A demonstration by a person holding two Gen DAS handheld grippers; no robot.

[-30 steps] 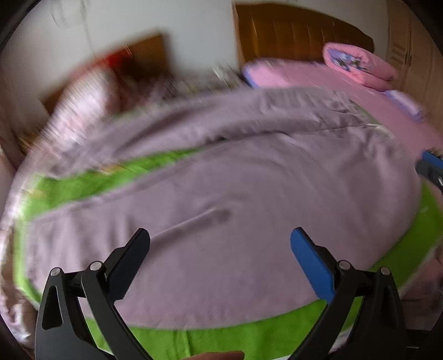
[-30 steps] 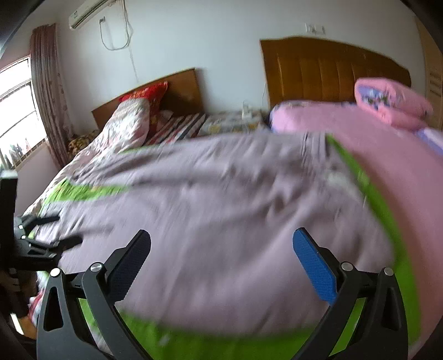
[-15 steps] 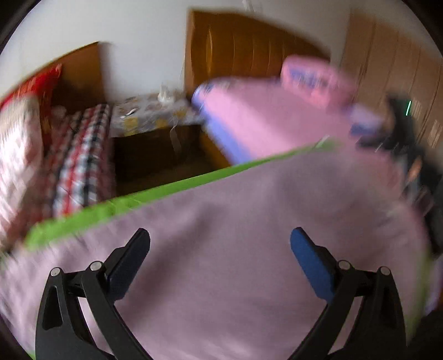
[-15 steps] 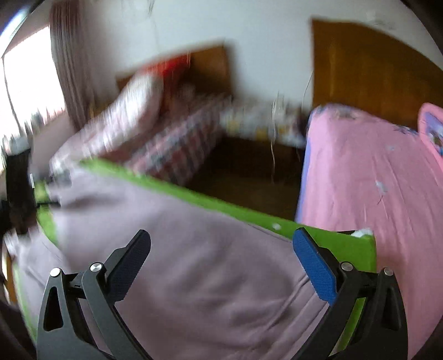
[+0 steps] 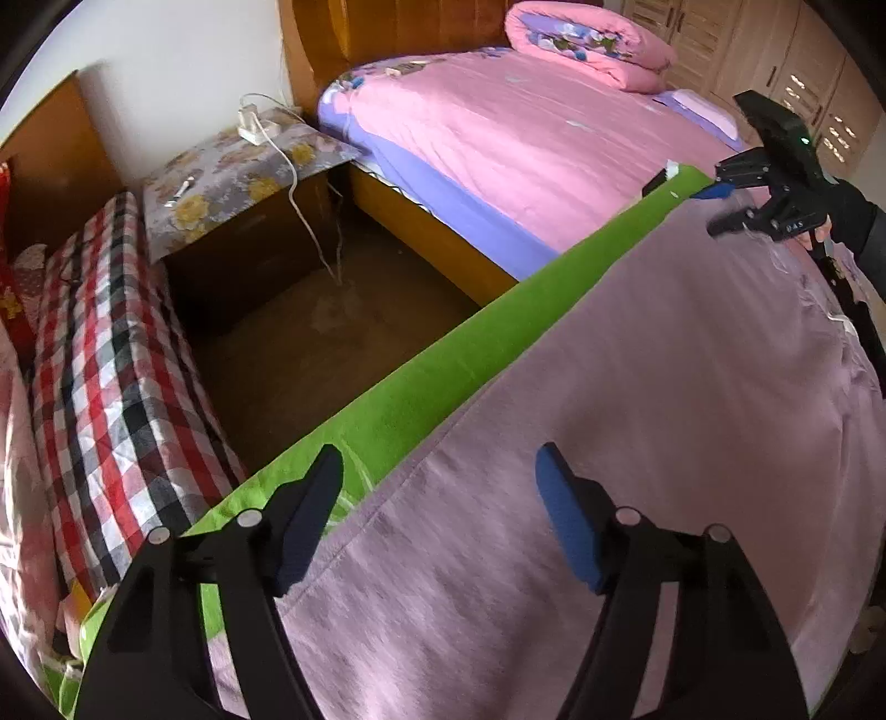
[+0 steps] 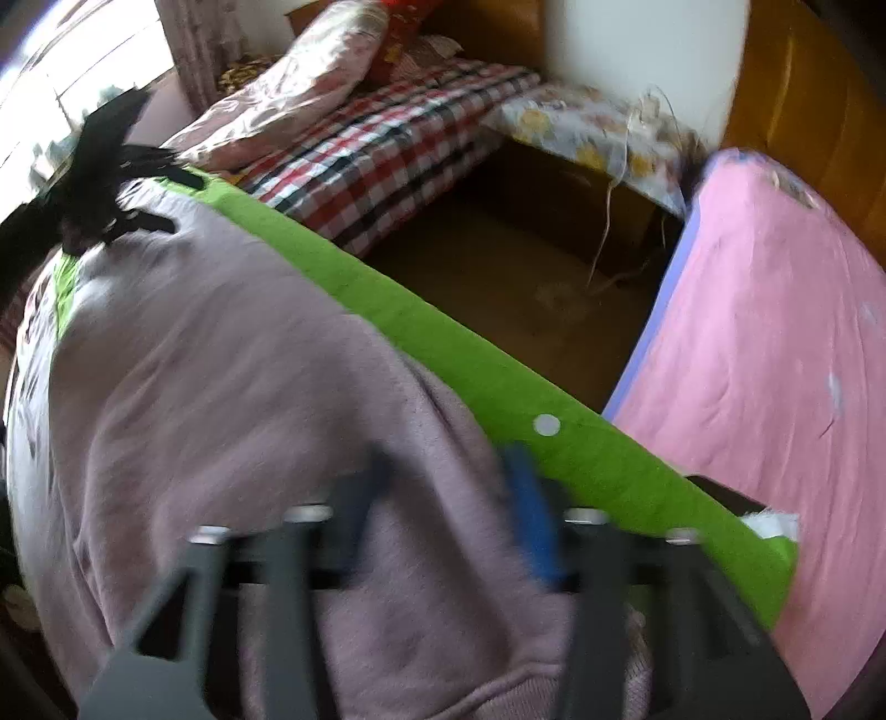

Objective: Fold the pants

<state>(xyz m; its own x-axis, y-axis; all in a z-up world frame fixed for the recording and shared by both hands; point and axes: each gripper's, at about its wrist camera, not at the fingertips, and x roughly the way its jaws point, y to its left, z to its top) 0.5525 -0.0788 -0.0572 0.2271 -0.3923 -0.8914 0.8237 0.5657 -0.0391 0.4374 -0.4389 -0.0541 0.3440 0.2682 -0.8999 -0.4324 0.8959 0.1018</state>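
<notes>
Lilac pants [image 5: 664,415] lie spread on a green board [image 5: 498,343]. My left gripper [image 5: 437,515] hovers over the far edge of the pants near one end. Its jaws are closing, the cloth lies below them and the pads are clear of it. At the other end, my right gripper [image 6: 451,498] is blurred and its jaws are closing on a raised ridge of the pants [image 6: 194,360] beside the board's far edge [image 6: 498,387]. Each gripper also appears in the other's view, the right gripper [image 5: 720,213] and the left gripper [image 6: 171,199].
Beyond the board is a gap of brown floor [image 5: 332,332]. A pink bed [image 5: 554,138] with a folded quilt [image 5: 587,44] stands on one side and a plaid-covered bed [image 5: 111,360] on the other. A nightstand [image 5: 238,177] with a dangling cable sits between them. A dark sleeve [image 5: 864,227] holds the right gripper.
Both grippers have swung across the pants to the far edge and tilted downward. The left jaws have narrowed a little. The right jaws have narrowed a lot, around the fabric.
</notes>
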